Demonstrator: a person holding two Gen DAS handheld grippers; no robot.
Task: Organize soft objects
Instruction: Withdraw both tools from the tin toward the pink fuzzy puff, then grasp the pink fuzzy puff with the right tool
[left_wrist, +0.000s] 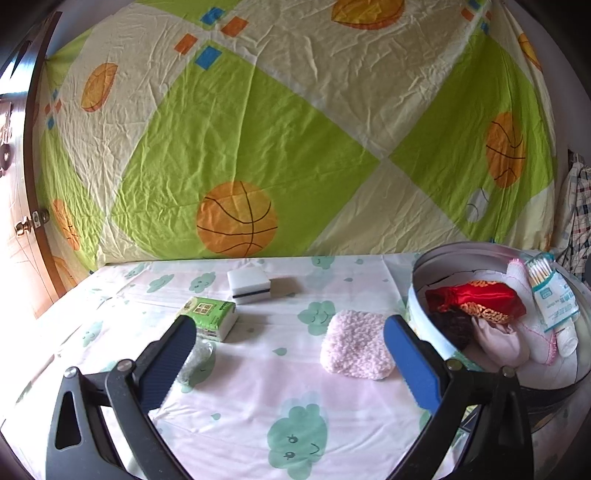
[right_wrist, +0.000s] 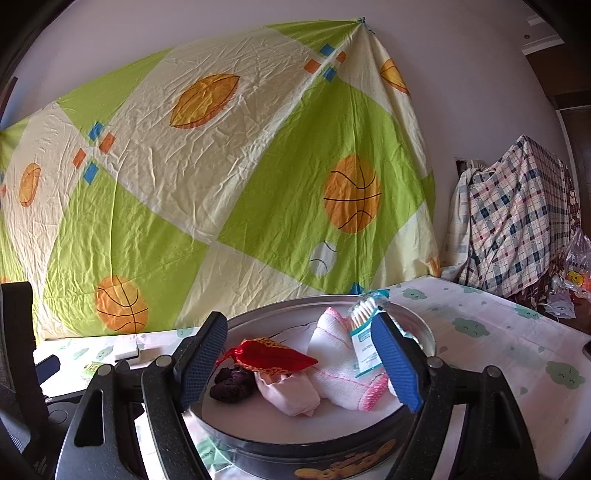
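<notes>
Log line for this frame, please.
left tongs: open, empty | right tongs: open, empty | pink fluffy cloth: on table | round tin: part-filled

Bright daylight from the left, sharp focus, fisheye-bent edges.

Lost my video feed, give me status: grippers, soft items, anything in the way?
Left gripper open, empty. Right gripper open, empty, over round metal tin. Fluffy pink cloth out on the sheet beside the tin. Path clear.

Home bedrm, basketball-print sheet, door
</notes>
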